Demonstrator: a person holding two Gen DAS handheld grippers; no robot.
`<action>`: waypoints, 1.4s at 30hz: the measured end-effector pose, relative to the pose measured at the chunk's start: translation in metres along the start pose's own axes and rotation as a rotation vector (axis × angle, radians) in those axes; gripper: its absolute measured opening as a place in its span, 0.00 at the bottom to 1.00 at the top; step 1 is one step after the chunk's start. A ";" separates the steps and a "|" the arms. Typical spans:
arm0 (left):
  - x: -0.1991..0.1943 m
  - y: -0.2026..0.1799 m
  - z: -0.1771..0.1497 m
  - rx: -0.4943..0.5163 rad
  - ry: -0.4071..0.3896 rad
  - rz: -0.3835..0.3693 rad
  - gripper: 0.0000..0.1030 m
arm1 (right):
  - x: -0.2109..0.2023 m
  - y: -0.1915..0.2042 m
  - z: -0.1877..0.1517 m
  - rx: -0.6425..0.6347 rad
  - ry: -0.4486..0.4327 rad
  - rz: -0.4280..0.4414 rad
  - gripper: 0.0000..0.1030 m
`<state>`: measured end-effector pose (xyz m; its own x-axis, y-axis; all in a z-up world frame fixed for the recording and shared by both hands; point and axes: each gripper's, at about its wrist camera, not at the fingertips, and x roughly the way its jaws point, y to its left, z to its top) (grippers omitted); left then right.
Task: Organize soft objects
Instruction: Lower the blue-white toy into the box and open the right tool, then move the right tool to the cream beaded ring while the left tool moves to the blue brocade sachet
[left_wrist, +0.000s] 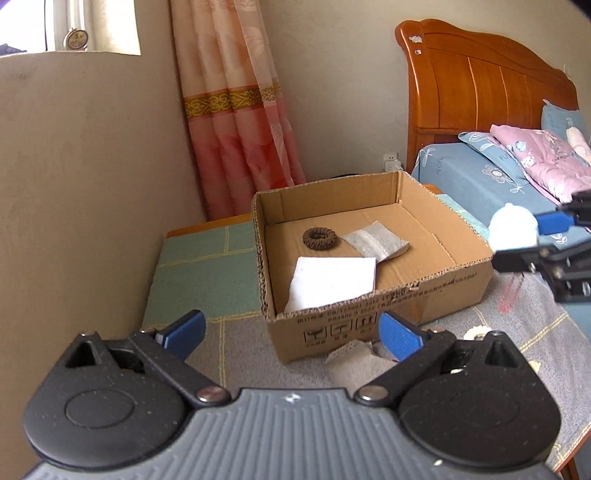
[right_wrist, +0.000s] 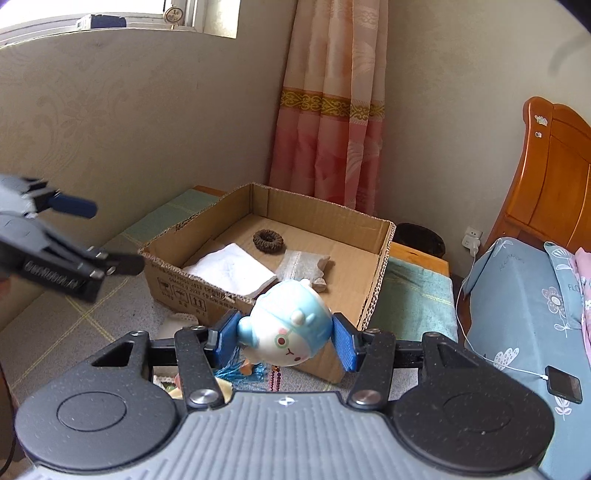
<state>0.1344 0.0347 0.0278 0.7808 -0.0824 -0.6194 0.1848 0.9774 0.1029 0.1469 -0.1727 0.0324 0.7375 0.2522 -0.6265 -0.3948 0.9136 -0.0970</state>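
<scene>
Bedroom corner, curtain and wooden bed behind; a towel-covered worktop (left_wrist: 207, 266) carries the cardboard box (left_wrist: 369, 295). Left hand-held gripper (left_wrist: 291, 334) hangs empty, jaws wide apart, just short of the box's near wall. Ahead of it inside lie a white cloth (left_wrist: 332, 282), brown hair tie (left_wrist: 319, 238) and grey sachet (left_wrist: 375, 242). Right hand-held gripper (right_wrist: 286, 338) clamps the blue-white plush toy (right_wrist: 286, 328) near the box's near corner. Judgement: carry it forward over the bare cardboard floor, lower, then release.
</scene>
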 end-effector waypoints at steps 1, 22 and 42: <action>-0.003 0.000 -0.004 -0.009 0.002 -0.003 0.97 | 0.004 -0.003 0.006 0.009 0.000 -0.001 0.57; -0.012 0.014 -0.033 -0.055 0.030 -0.015 0.97 | 0.063 -0.010 0.046 0.068 0.057 -0.069 1.00; -0.005 0.003 -0.032 -0.026 0.063 -0.014 0.97 | 0.048 0.001 -0.038 0.082 0.148 -0.154 1.00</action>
<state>0.1120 0.0440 0.0059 0.7390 -0.0846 -0.6683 0.1794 0.9810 0.0743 0.1613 -0.1717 -0.0269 0.6947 0.0637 -0.7165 -0.2336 0.9621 -0.1410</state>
